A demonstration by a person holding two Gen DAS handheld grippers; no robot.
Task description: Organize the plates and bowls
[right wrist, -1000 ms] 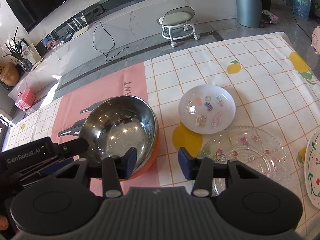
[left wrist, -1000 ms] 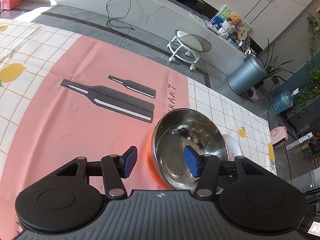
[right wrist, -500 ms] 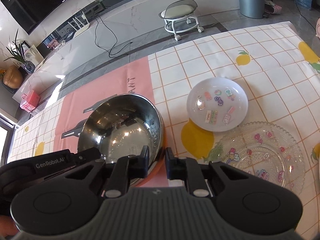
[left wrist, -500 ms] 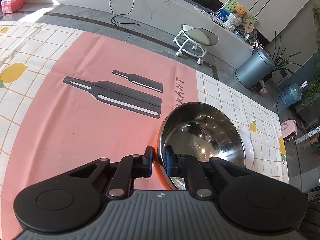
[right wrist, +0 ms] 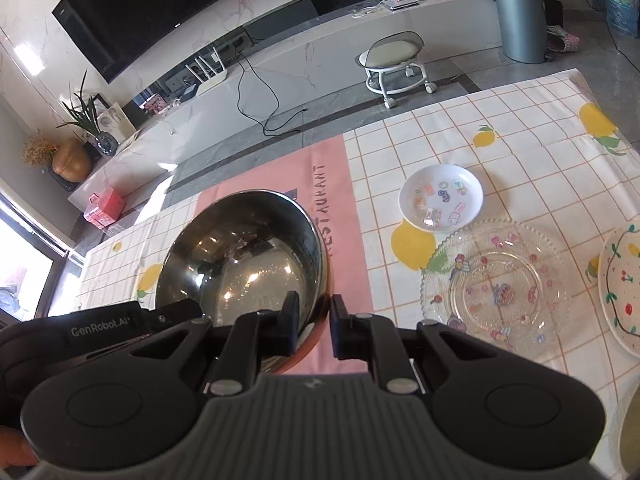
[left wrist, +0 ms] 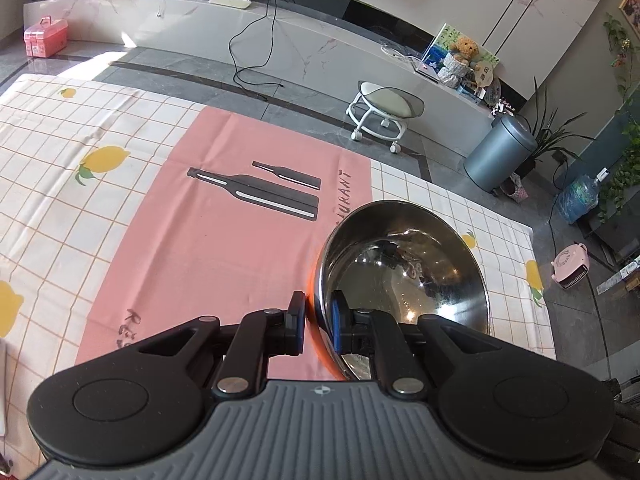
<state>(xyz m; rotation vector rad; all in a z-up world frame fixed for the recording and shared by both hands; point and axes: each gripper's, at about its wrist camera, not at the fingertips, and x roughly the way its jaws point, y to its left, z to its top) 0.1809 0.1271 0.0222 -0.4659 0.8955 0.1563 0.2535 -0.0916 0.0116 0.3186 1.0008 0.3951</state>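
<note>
Two tools held one steel bowl by opposite edges: the left tool was clamped narrow on its rim over the pink mat, and the right tool pinched the other side; the bowl seemed lifted clear of the bench, though that was hard to judge. Right of it lay a small white dish, then a clear glass plate.
</note>
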